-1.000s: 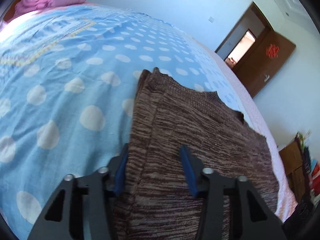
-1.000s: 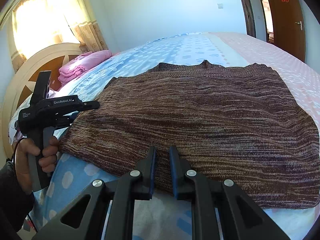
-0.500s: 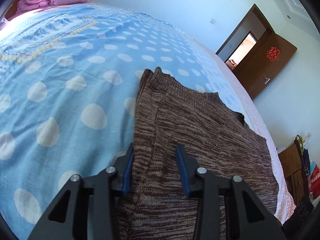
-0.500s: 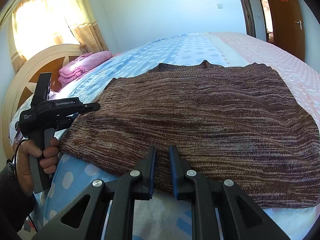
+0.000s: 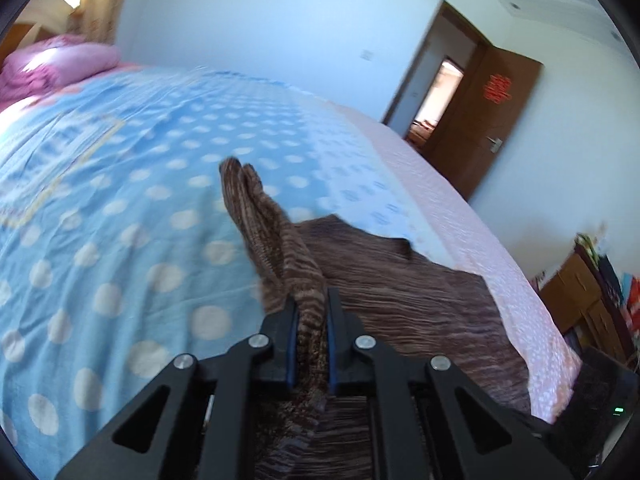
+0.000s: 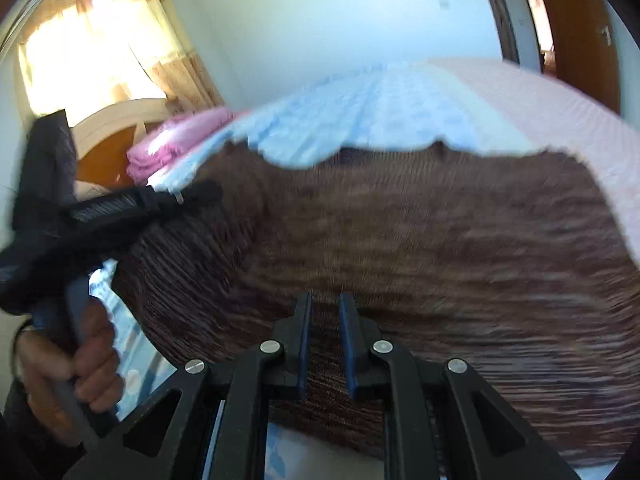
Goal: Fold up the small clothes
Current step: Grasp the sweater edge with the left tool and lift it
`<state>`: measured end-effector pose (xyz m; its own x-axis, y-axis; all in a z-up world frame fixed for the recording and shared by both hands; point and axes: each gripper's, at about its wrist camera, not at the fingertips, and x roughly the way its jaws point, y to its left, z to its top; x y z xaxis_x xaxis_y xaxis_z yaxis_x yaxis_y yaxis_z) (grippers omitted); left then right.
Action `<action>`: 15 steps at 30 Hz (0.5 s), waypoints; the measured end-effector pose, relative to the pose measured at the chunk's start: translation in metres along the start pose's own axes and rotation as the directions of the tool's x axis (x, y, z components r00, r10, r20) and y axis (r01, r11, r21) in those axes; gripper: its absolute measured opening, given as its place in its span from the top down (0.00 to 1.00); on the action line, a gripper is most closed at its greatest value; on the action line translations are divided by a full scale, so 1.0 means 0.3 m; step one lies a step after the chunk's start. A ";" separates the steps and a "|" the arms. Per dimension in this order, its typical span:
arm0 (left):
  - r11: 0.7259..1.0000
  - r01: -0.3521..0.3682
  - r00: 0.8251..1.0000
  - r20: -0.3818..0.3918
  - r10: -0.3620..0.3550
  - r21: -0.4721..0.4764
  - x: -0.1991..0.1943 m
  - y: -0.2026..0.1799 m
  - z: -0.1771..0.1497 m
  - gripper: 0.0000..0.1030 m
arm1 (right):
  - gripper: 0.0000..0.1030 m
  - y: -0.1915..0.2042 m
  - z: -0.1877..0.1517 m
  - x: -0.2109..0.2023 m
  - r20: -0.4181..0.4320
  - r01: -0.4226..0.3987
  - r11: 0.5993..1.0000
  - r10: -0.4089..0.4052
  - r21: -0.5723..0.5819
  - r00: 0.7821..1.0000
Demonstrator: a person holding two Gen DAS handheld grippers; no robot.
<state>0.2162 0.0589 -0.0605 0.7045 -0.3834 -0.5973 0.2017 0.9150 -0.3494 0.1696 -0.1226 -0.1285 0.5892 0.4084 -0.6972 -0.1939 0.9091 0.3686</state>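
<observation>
Brown knit sweater [image 5: 400, 280], no legible label

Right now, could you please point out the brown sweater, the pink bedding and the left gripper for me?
brown sweater [image 5: 400, 292]: left wrist view, on the flat knit body.
pink bedding [image 5: 60, 64]: left wrist view, on its top, at the head of the bed.
left gripper [image 5: 311, 312]: left wrist view, between the fingertips clamping a raised fold.

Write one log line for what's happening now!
left hand-held gripper: shut on brown sweater, edge lifted | right hand-held gripper: shut on sweater hem | bed
</observation>
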 end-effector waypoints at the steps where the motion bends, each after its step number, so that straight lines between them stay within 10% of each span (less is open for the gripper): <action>1: 0.999 0.017 1.000 -0.010 -0.017 0.027 0.014 -0.031 -0.009 0.90 | 0.87 -0.010 0.003 -0.012 0.020 -0.022 1.000 0.021 0.021 1.000; 8: 0.997 0.050 0.993 -0.113 -0.044 0.051 0.157 -0.072 -0.123 0.91 | 0.84 -0.090 0.052 -0.085 0.056 -0.110 0.986 0.104 0.125 0.993; 11: 0.997 0.056 0.994 -0.091 -0.051 0.049 0.142 -0.067 -0.120 0.91 | 0.47 -0.131 0.120 -0.088 0.104 -0.209 0.957 0.192 0.200 0.976; 15: 0.996 0.094 0.992 -0.082 -0.094 0.003 0.134 -0.043 -0.129 0.89 | 0.46 -0.115 0.228 -0.013 0.094 -0.253 0.944 0.238 0.213 0.967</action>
<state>0.2156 0.0269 -0.1080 0.6241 -0.4763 -0.6193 0.2691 0.8752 -0.4019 0.2276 -0.1610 -0.0964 0.5969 0.6036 -0.5286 -0.1648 0.7370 0.6555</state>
